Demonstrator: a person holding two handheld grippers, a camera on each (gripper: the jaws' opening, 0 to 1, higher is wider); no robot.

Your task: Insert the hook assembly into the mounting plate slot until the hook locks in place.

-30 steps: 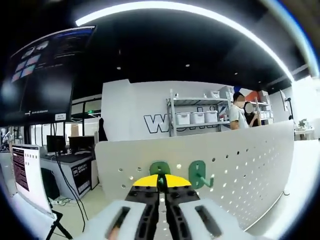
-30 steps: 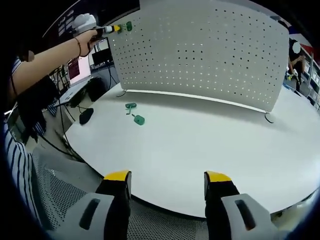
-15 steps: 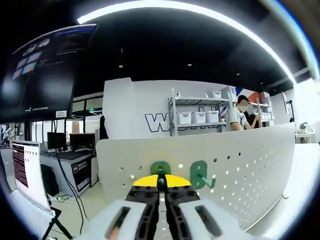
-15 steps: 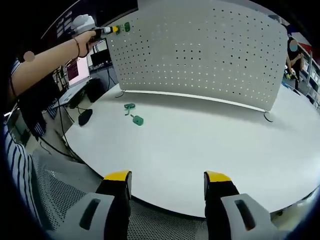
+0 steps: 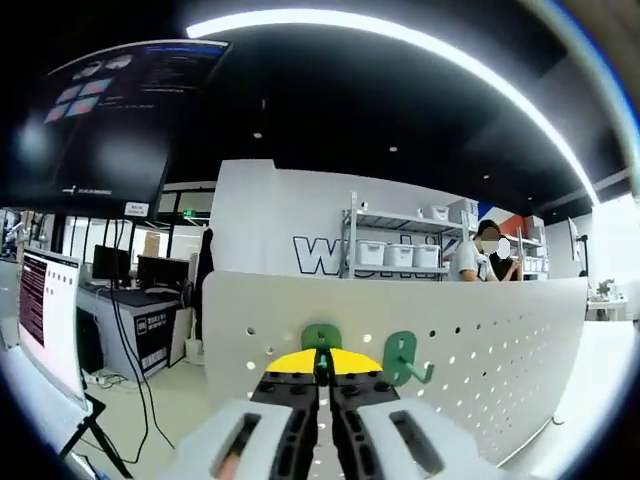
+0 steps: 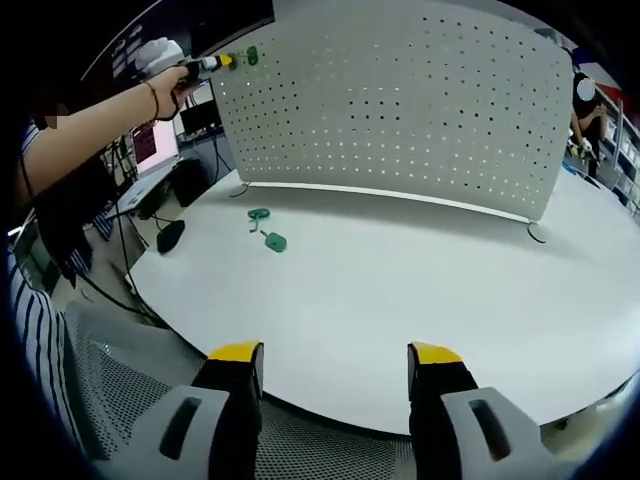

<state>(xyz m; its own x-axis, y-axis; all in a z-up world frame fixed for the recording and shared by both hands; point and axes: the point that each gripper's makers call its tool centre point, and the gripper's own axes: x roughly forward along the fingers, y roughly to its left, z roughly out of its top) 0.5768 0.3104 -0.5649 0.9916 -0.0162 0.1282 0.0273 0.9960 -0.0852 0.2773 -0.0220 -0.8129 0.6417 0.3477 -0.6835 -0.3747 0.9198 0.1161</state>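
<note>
Hook assembly (image 5: 322, 338), green, sits pinched between our left gripper (image 5: 322, 362) yellow-tipped fingertips (image 5: 296, 362), which are pressed together on it; its upper part sticks up past the tips against the upper left corner of the white perforated mounting plate (image 5: 480, 340). Whether it is seated in a hole we cannot tell. Just beside it to the right a second green hook (image 5: 404, 360) hangs on the plate. In the right gripper view the left gripper (image 6: 228, 60) shows small at the plate's (image 6: 400, 100) top left corner, held by a hand (image 6: 160, 62) on a bare arm with a wrist band, green piece (image 6: 250, 56) at its tip touching the plate.

Right gripper (image 6: 335, 352) has its fingers (image 6: 236, 352) spread wide, nothing between them, low over the near edge of the white table (image 6: 420, 290), well apart from the plate. Two more green hook pieces (image 6: 269, 228) lie flat on the table near the plate's left foot, close to the table's left edge. The plate stands upright on small feet along the far side of the table; the broad stretch of table between it and the right gripper is bare. A dark mouse (image 6: 170, 234) lies off the left edge. Beyond the plate top, left gripper view: shelving with bins (image 5: 395, 252), a person (image 5: 478, 258), monitors (image 5: 40, 310) on the left
</note>
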